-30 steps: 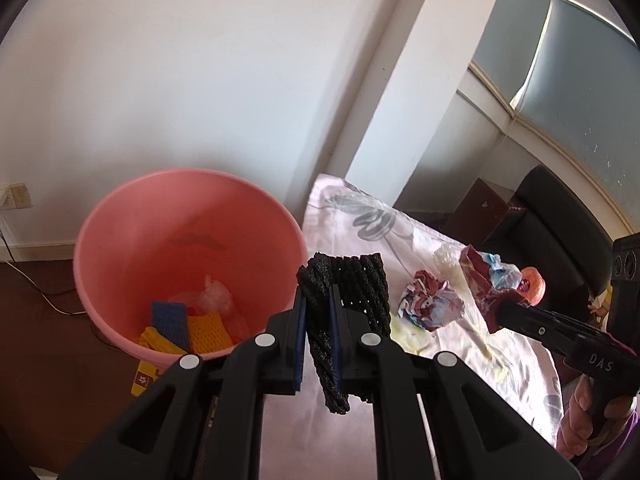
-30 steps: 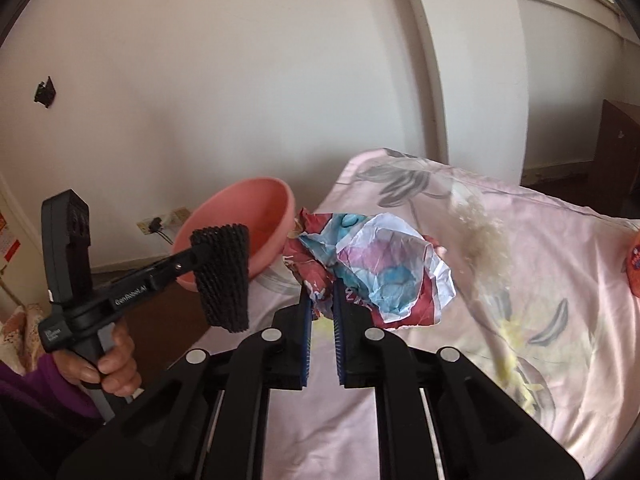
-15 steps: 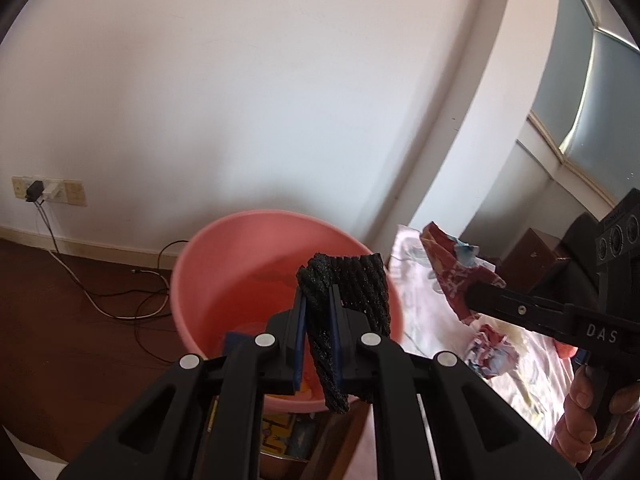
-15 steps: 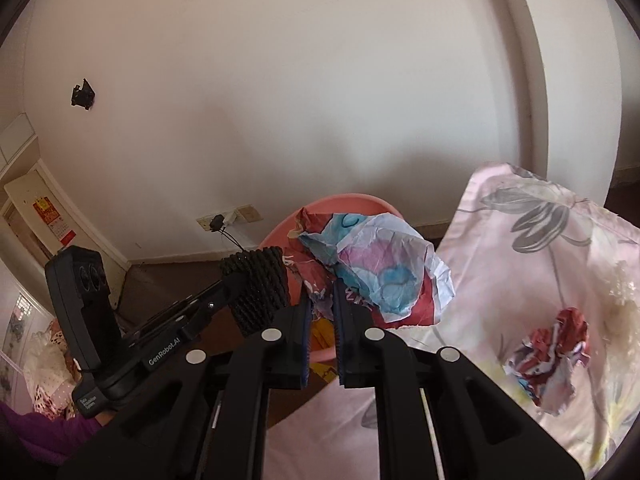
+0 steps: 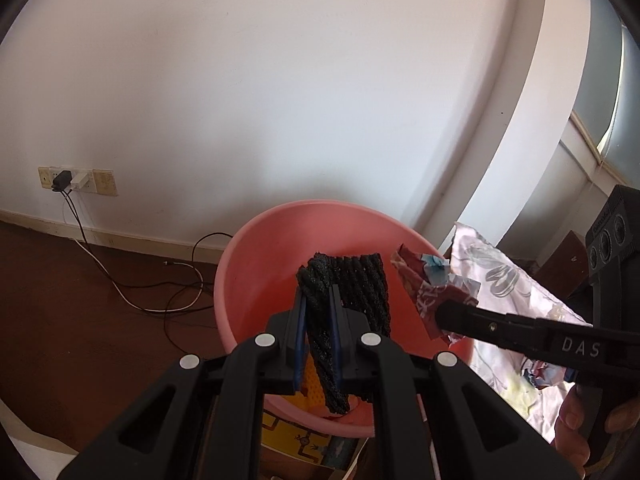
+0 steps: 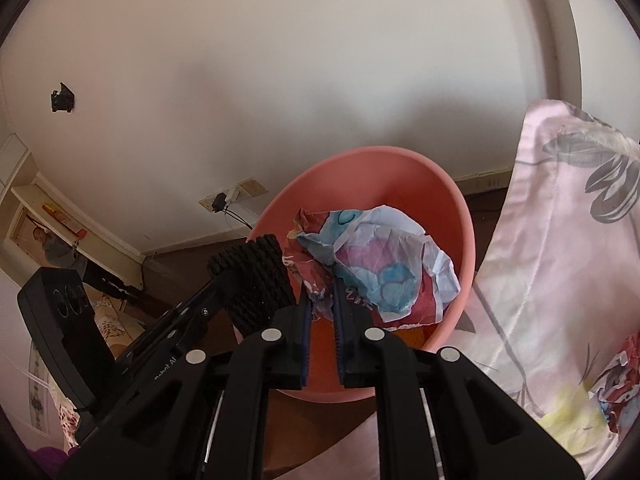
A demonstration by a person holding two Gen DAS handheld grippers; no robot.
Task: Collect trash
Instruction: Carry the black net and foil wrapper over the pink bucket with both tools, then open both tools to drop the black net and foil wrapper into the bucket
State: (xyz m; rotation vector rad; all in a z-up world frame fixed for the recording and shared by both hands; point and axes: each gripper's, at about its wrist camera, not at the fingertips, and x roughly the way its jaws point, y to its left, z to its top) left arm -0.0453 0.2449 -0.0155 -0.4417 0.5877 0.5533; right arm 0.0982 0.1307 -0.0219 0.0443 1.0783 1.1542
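While the left gripper (image 5: 317, 312) had its fingers clamped on a black foam net sleeve (image 5: 344, 292), that sleeve hung over the open mouth of the pink plastic bucket (image 5: 256, 248), its lower end drooping between the blue pads toward the yellow mesh scrap (image 5: 310, 380) lying in the bottom. Just beside it, the right gripper (image 6: 322, 312) had its fingers pinched on a crumpled printed paper wrapper (image 6: 384, 264), red, blue and white, which was also held above the bucket's interior; in the left wrist view the same wrapper (image 5: 428, 288) sat at the tip of the right gripper's black arm near the bucket's right rim. A hand (image 5: 580, 420) gripped the right tool's handle at the lower right edge of that view. To the right of the bucket lay a pink floral cloth (image 6: 560, 248) spread over a surface whose kind could not be told, and another crumpled paper wad (image 6: 620, 376) rested on it near the right edge of the right wrist view, well apart from the bucket. Under the bucket a printed cardboard piece (image 5: 304, 440) showed. Farther off, on the dark brown floor (image 5: 80, 300), cables (image 5: 132, 292) ran to a wall socket (image 5: 76, 180) on the white wall (image 5: 280, 80).
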